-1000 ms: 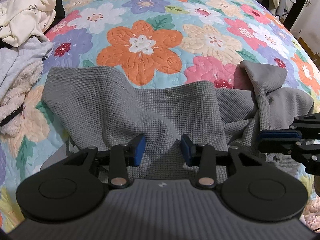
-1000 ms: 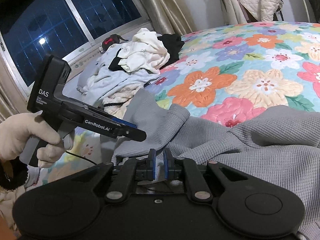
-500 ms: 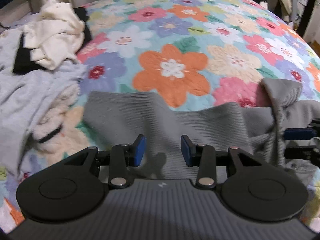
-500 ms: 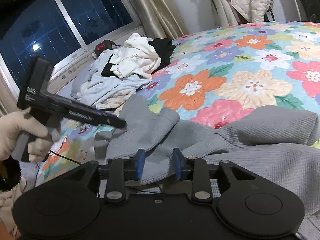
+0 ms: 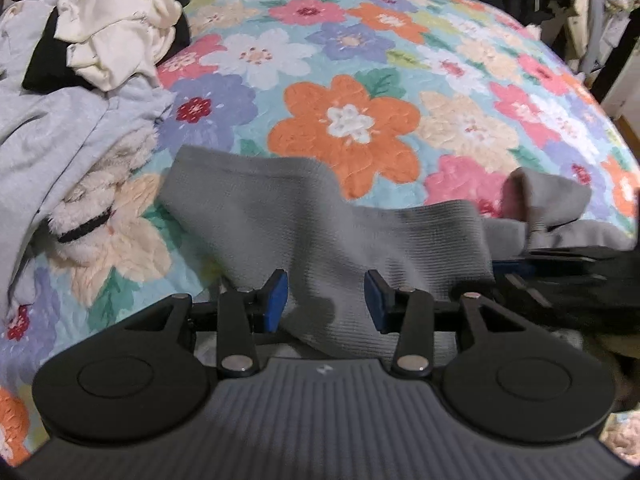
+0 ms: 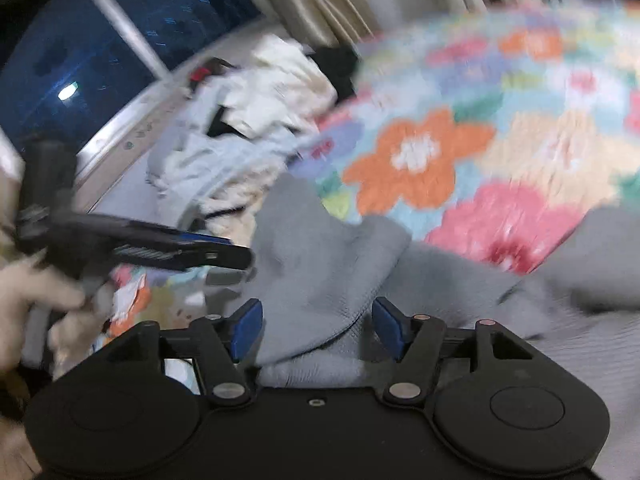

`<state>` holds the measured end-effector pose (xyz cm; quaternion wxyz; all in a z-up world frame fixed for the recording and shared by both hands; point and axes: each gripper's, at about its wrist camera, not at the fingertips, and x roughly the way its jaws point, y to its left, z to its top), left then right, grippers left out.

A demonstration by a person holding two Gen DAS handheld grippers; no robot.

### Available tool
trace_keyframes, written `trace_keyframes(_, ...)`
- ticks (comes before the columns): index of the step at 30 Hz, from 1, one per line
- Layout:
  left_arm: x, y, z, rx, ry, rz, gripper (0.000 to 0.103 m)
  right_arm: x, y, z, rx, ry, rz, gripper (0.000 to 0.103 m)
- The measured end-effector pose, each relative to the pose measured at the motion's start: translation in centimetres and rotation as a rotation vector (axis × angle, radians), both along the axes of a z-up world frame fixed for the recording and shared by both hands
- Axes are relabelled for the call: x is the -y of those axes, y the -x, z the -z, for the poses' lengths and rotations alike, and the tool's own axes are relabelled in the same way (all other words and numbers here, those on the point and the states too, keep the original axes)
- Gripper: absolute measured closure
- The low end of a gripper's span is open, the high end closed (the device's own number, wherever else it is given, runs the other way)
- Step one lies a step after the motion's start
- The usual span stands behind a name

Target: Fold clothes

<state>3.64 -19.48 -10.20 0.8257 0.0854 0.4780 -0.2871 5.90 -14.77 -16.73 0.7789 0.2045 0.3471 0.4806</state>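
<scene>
On the near edge of the flowered bedspread (image 5: pixel 352 120), the grey garment (image 5: pixel 320 224) lies spread but rumpled, one corner turned over at the far left and a sleeve (image 5: pixel 552 196) bunched at the right. It is not a neat folded shape, so in my judgement folding on this piece is partway at most. The left gripper (image 5: pixel 326 300) hangs over the cloth with jaws apart, holding nothing; the right gripper (image 6: pixel 316 326) is likewise spread and empty above the near hem. At the far left a heap of clothes (image 5: pixel 80 80) lies unfolded, so plenty seems left.
</scene>
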Motion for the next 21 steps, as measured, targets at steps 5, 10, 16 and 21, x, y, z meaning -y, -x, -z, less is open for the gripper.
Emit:
trace_keyframes(5, 0.7, 1.4, -1.5, 0.039, 0.077, 0.115, 0.049, -0.9, -1.1, -0.7, 0.022, -0.032, 0.037, 0.097)
trace_keyframes(10, 2.7, 2.8, -2.2, 0.044, 0.154, 0.198, 0.034, 0.5, -0.9, -3.2, 0.072, -0.116, 0.050, 0.097)
trace_keyframes(16, 4.4, 4.2, -2.7, 0.056, 0.192, 0.256, 0.028, 2.0, -0.5, -6.0, 0.135, -0.207, 0.065, 0.097)
trace_keyframes(21, 4.9, 5.1, -3.6, 0.085, 0.225, 0.295, 0.023, 2.6, 0.4, -7.3, 0.190, -0.199, 0.079, 0.097)
